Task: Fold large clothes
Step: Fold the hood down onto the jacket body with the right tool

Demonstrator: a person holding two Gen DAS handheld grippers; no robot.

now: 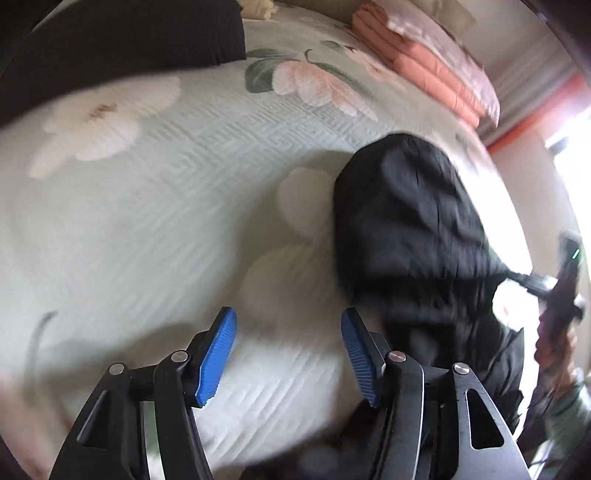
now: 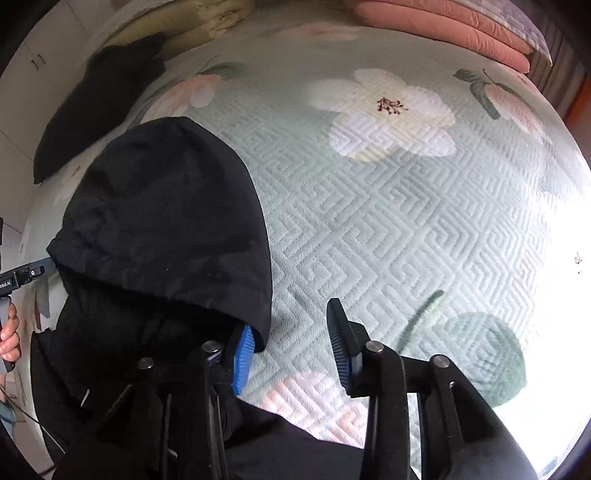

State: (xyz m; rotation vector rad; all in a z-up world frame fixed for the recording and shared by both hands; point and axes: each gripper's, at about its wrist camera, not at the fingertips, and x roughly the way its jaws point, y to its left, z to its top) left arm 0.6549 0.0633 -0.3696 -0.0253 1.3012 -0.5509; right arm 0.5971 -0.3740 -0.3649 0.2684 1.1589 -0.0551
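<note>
Right wrist view: the right gripper (image 2: 291, 345) stands wide apart over the quilted floral bedspread (image 2: 388, 229), grasping nothing, its left pad just beside the hem of the black hooded jacket (image 2: 166, 221) lying crumpled on the bed. The left gripper (image 1: 288, 354) is likewise spread and unladen. Farther back lie folded pink quilts (image 2: 443, 22).

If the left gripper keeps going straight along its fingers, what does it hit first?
Most likely the floral bedspread. The left gripper is open with only quilt between its fingers; the black hooded jacket lies off to its right. The picture is motion-blurred, so depth is uncertain.
</note>
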